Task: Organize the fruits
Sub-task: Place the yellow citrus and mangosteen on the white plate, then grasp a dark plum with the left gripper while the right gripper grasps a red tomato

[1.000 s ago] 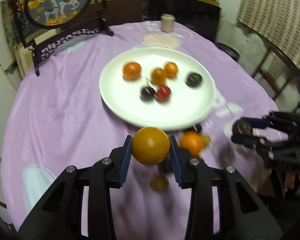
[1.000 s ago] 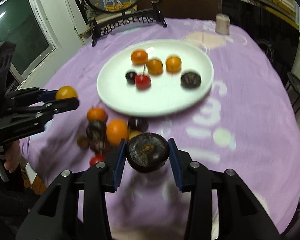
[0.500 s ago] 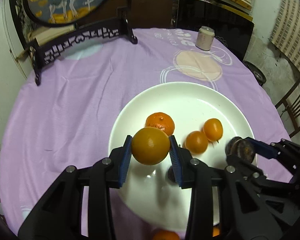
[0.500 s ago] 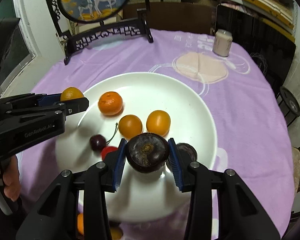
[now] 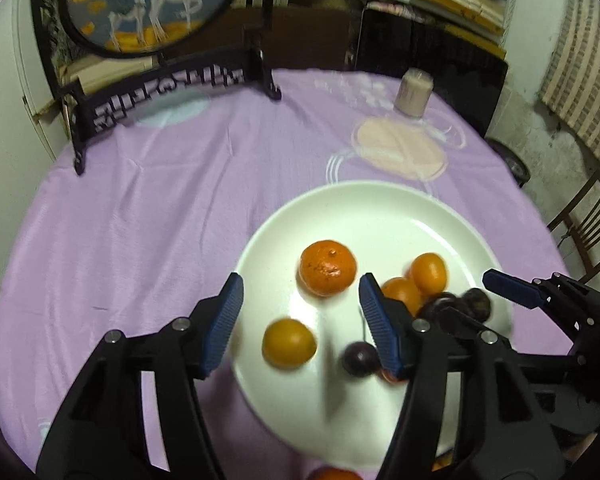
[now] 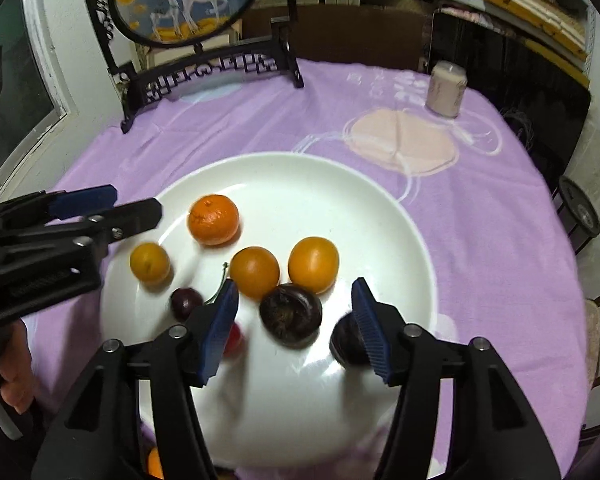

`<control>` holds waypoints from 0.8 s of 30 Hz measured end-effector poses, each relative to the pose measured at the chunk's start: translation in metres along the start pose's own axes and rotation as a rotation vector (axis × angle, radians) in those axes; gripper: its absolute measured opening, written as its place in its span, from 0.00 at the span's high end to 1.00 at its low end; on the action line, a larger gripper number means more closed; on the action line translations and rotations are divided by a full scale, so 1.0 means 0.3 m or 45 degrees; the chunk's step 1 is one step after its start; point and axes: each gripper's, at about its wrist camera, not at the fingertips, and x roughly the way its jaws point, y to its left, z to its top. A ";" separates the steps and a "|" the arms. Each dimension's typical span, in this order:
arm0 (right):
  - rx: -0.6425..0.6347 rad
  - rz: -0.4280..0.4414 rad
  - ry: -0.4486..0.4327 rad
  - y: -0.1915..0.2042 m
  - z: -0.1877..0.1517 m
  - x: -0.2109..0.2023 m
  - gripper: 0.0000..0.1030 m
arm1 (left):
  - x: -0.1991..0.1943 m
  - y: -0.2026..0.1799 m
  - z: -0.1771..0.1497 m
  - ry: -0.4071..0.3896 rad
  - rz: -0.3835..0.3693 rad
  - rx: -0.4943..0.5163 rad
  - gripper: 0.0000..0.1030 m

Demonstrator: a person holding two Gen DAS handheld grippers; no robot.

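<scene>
A white plate [image 5: 380,216] [image 6: 300,176] lies on the purple tablecloth and holds several fruits. My left gripper [image 5: 300,320] is open above the plate's left part; a small orange fruit [image 5: 289,343] [image 6: 149,263] lies loose below it. My right gripper [image 6: 294,324] is open over the plate's near part; a dark round fruit [image 6: 291,316] lies loose between its fingers. A mandarin [image 5: 327,267] [image 6: 213,220], two orange fruits [image 6: 255,272], a cherry [image 6: 185,303] and another dark fruit [image 6: 342,344] also lie on the plate.
A round painted screen on a black carved stand [image 6: 188,0] stands at the table's back. A pale can [image 6: 446,88] stands at the back right. A few fruits lie on the cloth by the plate's near edge [image 5: 334,473]. A chair [image 5: 588,216] stands at the right.
Both grippers have opened. The orange fruit has dropped from the left gripper onto the plate and the dark fruit from the right gripper onto the plate.
</scene>
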 end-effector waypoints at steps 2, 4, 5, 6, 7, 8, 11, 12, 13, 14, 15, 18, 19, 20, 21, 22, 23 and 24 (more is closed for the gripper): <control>-0.025 -0.007 -0.038 0.009 -0.024 -0.078 0.40 | -0.072 0.004 -0.020 -0.040 -0.018 0.008 0.34; -0.050 -0.019 -0.064 0.019 -0.066 -0.158 0.34 | -0.154 0.008 -0.062 -0.086 -0.042 0.024 0.29; -0.058 -0.022 -0.075 0.026 -0.094 -0.193 0.25 | -0.199 0.009 -0.099 -0.108 -0.048 0.040 0.27; -0.065 -0.019 -0.094 0.035 -0.136 -0.238 0.22 | -0.230 0.010 -0.133 -0.120 -0.048 0.052 0.27; -0.068 -0.017 -0.110 0.042 -0.172 -0.269 0.17 | -0.249 0.012 -0.156 -0.124 -0.049 0.059 0.27; -0.067 -0.016 -0.117 0.047 -0.198 -0.287 0.15 | -0.270 0.013 -0.187 -0.125 -0.051 0.062 0.27; -0.037 0.015 -0.084 0.058 -0.269 -0.310 0.15 | -0.303 0.018 -0.272 -0.097 -0.050 0.066 0.27; -0.027 0.030 -0.067 0.060 -0.285 -0.308 0.15 | -0.305 0.019 -0.291 -0.083 -0.044 0.066 0.27; -0.024 0.035 -0.057 0.063 -0.293 -0.308 0.15 | -0.306 0.021 -0.311 -0.063 -0.041 0.065 0.27; -0.027 0.033 -0.048 0.067 -0.300 -0.305 0.15 | -0.300 0.024 -0.320 -0.051 -0.040 0.064 0.27; -0.030 0.029 -0.038 0.072 -0.308 -0.305 0.15 | -0.298 0.029 -0.335 -0.033 -0.036 0.059 0.27; -0.044 0.048 -0.028 0.088 -0.334 -0.316 0.15 | -0.298 0.042 -0.369 -0.008 -0.032 0.053 0.27; -0.053 0.055 -0.018 0.095 -0.345 -0.317 0.15 | -0.297 0.049 -0.381 0.000 -0.026 0.050 0.27; -0.063 0.063 -0.003 0.103 -0.356 -0.314 0.15 | -0.296 0.055 -0.392 0.009 -0.021 0.047 0.27; -0.077 0.073 0.025 0.115 -0.371 -0.303 0.15 | -0.294 0.061 -0.403 0.019 -0.016 0.042 0.27; -0.091 0.094 0.058 0.131 -0.388 -0.290 0.15 | -0.289 0.070 -0.417 0.034 -0.009 0.032 0.27; -0.099 0.120 0.083 0.143 -0.400 -0.278 0.15 | -0.285 0.080 -0.428 0.049 -0.004 0.020 0.27; -0.117 0.177 0.133 0.170 -0.425 -0.253 0.15 | -0.281 0.089 -0.436 0.058 -0.003 0.013 0.27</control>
